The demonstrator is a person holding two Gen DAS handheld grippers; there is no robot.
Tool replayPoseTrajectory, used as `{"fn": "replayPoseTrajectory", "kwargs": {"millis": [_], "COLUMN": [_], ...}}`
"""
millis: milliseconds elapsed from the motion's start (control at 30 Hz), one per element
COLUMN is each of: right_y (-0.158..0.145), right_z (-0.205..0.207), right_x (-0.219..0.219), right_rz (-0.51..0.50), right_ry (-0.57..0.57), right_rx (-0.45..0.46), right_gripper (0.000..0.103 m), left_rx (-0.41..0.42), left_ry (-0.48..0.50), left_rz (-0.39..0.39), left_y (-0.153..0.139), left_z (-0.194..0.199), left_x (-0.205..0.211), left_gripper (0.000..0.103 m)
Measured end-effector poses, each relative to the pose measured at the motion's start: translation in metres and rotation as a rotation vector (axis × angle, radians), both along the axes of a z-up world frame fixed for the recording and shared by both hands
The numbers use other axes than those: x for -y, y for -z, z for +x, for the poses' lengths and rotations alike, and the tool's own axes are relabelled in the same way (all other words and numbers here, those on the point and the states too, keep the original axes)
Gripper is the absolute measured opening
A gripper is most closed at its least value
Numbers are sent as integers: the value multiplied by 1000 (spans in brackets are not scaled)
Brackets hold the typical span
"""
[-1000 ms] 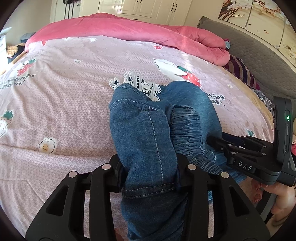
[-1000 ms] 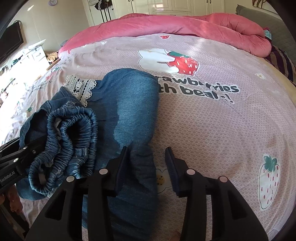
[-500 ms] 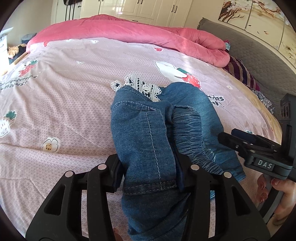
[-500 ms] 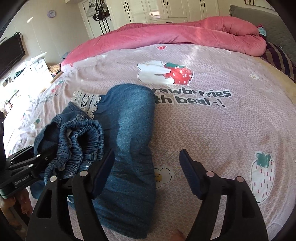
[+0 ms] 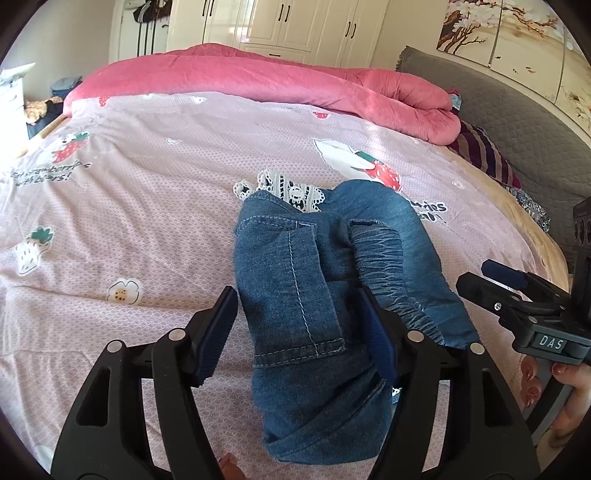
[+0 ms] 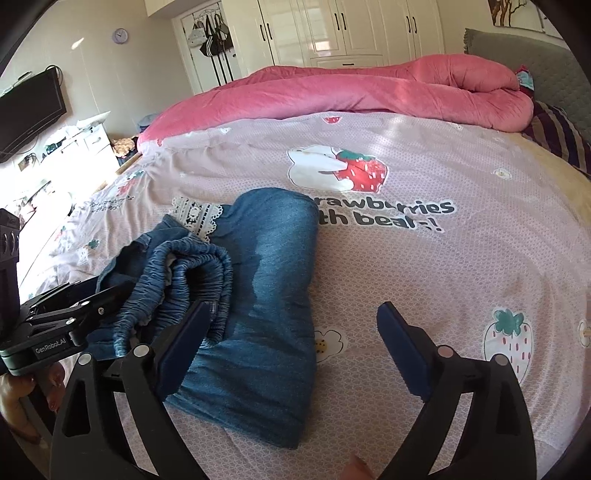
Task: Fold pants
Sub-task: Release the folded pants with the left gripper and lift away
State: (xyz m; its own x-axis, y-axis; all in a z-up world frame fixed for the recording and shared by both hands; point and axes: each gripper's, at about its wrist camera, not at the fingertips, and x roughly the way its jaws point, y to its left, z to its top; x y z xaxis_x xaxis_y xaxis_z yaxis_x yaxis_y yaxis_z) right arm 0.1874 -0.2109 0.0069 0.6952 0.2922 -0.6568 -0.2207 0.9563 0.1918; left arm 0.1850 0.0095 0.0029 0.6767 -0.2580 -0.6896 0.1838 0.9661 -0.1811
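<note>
Both claws have let go over the last second: my left claw (image 5: 299,328), which was pinching the denim, now stands apart from it, and my right claw (image 6: 291,347) has spread from a narrow gap to nearly its widest. Nearest me in the left wrist view, the left claw's jaws are opening with the folded pants (image 5: 317,306) lying between them; the left pad stands clear of the cloth, while I cannot tell whether the right pad brushes it. From the right wrist view, the right claw's jaws are opening too, with one edge of the pants and bare bed sheet (image 6: 461,266) between them, gripping nothing. The pants rest as a folded blue bundle on the bed, the gathered elastic waistband (image 6: 177,280) on top toward the left claw's side. Just beyond the bundle, a white lace trim (image 5: 291,190) peeks out. Farther back lies a rolled pink quilt (image 5: 258,81), then white wardrobes (image 6: 347,33).
</note>
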Motion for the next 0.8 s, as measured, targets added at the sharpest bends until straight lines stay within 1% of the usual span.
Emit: {"fn": "replayPoseTrajectory", "kwargs": {"millis": [67, 367, 467, 633, 733, 800], "right_y": [-3, -17, -20, -21, -21, -22], "right_z": [-4, -23, -29, -36, -42, -47], "right_x": [0, -7, -7, -5, -2, -2], "right_rz": [1, -42, -55, -60, -52, -48], "right_ry": [-1, -28, -31, -23, -16, -16], "right_rx": [17, 96, 120, 131, 131, 137], "right_gripper": [93, 97, 98, 98, 98, 98], "left_rx": [8, 48, 70, 95, 111, 104], "left_ry": [-4, -4, -10, -24, -45, -49], "left_rz": [-6, -28, -31, -36, -43, -58], "left_y": [-3, -16, -22, -29, -31, -31], "left_z": [-3, -22, -29, -38, -45, -49], "left_x": [-1, -2, -3, -6, -11, -13], "left_gripper": [70, 86, 89, 93, 93, 93]}}
